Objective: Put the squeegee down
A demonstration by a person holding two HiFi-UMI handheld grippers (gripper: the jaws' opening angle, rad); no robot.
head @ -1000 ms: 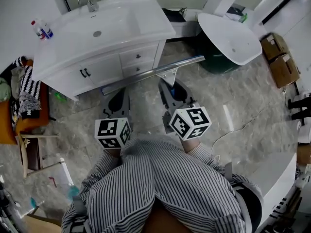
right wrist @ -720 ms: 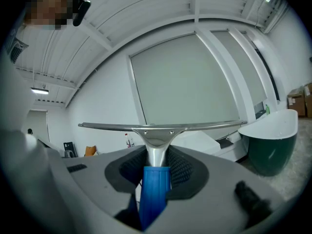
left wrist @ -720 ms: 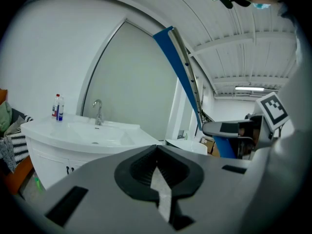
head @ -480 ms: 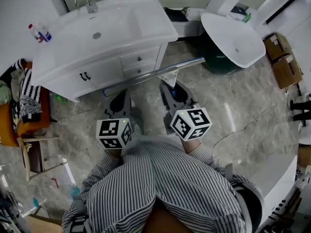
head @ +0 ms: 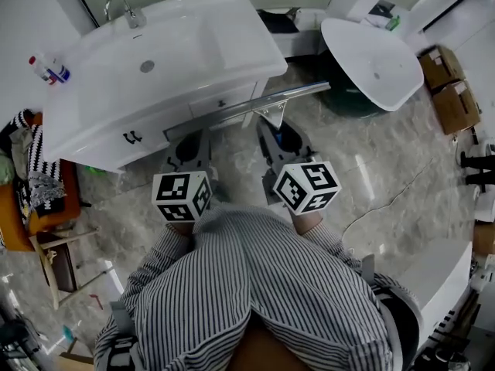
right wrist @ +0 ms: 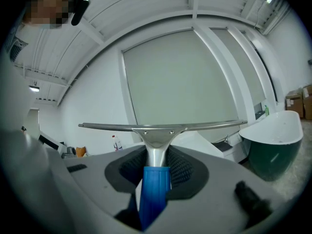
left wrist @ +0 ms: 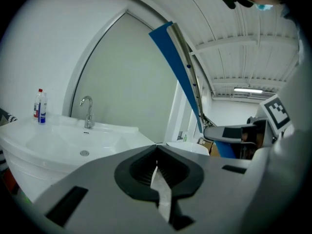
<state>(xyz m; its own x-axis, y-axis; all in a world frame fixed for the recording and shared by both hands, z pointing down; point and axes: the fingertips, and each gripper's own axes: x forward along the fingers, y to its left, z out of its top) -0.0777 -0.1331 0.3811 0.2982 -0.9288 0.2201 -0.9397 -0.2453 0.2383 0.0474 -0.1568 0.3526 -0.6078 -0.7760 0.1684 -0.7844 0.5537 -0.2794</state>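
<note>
The squeegee [head: 255, 103] has a long metal blade and a blue handle [right wrist: 155, 189]. My right gripper [head: 272, 139] is shut on that handle, and the blade [right wrist: 161, 126] lies level across its jaws. In the head view the blade hangs just in front of the drawers of the white vanity [head: 93, 134], below its countertop edge. My left gripper [head: 189, 147] is beside it on the left, shut with nothing between its jaws [left wrist: 156, 147]. It points towards the vanity's basin [left wrist: 83, 140].
A tap [head: 120, 6] and a small bottle [head: 48, 69] stand on the vanity top. A round white basin on a dark green base [head: 367, 56] is at the right, with cardboard boxes [head: 447, 91] beyond. At the left stands a chair with striped cloth [head: 40, 180].
Both grippers have moved forward towards the vanity with the squeegee still held. The blade now lies against the vanity's front instead of over the floor.
</note>
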